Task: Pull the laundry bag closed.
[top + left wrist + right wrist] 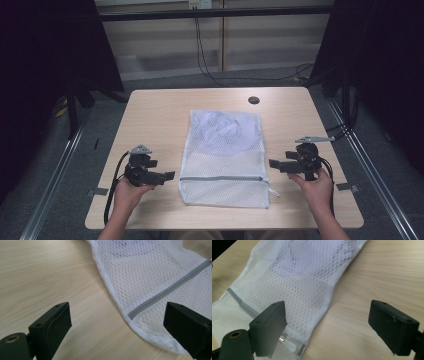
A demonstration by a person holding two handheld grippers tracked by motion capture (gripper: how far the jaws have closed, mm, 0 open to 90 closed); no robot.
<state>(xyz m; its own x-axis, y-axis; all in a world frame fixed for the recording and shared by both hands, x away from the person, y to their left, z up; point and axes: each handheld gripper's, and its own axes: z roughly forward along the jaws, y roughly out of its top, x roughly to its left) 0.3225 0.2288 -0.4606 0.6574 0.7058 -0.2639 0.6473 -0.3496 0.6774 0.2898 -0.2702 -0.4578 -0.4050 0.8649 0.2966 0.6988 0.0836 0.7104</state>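
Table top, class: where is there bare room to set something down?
Bare wood lies between the mesh laundry bag and the table's left and right edges, and beyond the bag, beside the dark round hole. The near corners are crowded by the left gripper and right gripper.

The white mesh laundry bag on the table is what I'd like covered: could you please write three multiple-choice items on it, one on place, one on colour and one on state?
1. Where does the mesh bag lie?
A. between the left gripper and the right gripper
B. at the table's far left corner
C. on the floor

2. What colour is the zipper?
A. red
B. grey
C. black

3. How is the zipper?
A. wide open
B. half open
C. closed along the length shown

Answers: 1 A, the high view shows the bag mid-table with a gripper on each side; 2 B, a grey strip crosses the white mesh; 3 C, no gap shows along it.
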